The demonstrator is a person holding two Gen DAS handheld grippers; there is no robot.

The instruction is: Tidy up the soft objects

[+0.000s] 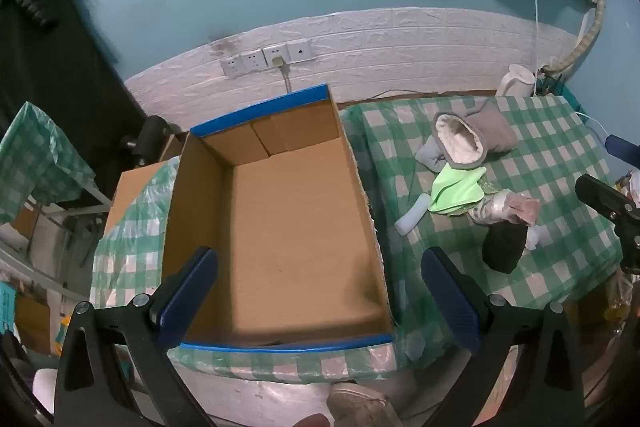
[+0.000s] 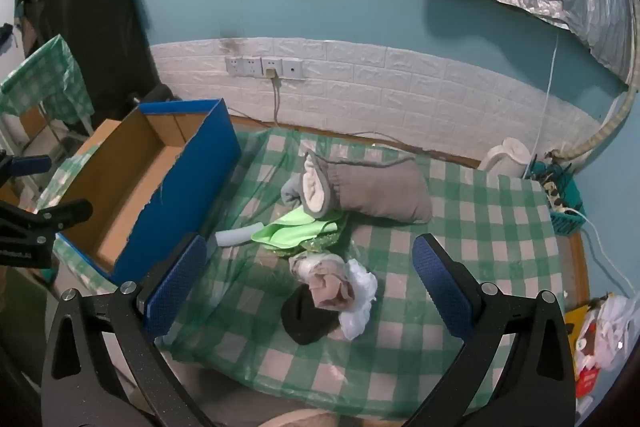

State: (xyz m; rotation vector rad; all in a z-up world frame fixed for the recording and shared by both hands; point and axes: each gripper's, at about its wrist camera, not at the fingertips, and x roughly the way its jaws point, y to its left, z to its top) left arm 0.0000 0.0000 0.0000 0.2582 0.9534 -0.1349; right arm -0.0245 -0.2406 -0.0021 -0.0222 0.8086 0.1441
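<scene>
Presently on the table (image 2: 500,227), under a green-and-white checked cover:
- Cardboard box (image 1: 280,211), blue outside, brown inside, nothing in it; stands at the table's left end.
- Grey fleece-lined slipper boot (image 2: 372,191), lying on its side, opening toward the box, well right of it.
- Green cloth (image 2: 296,229), folded, touching the boot's opening.
- Pale foam tube (image 2: 238,237), just beside the green cloth, between it and the box.
- Pinkish bundle (image 2: 330,285) in clear wrap, resting against a white crumpled bag (image 2: 362,297).
- Black sock (image 2: 306,317), touching the bundle, nearest the table's front edge.
- Left tongs (image 1: 320,295): spread wide, holding nothing, above the box's near end.
- Right tongs (image 2: 310,285): spread wide, holding nothing, above the bundle and sock.
</scene>
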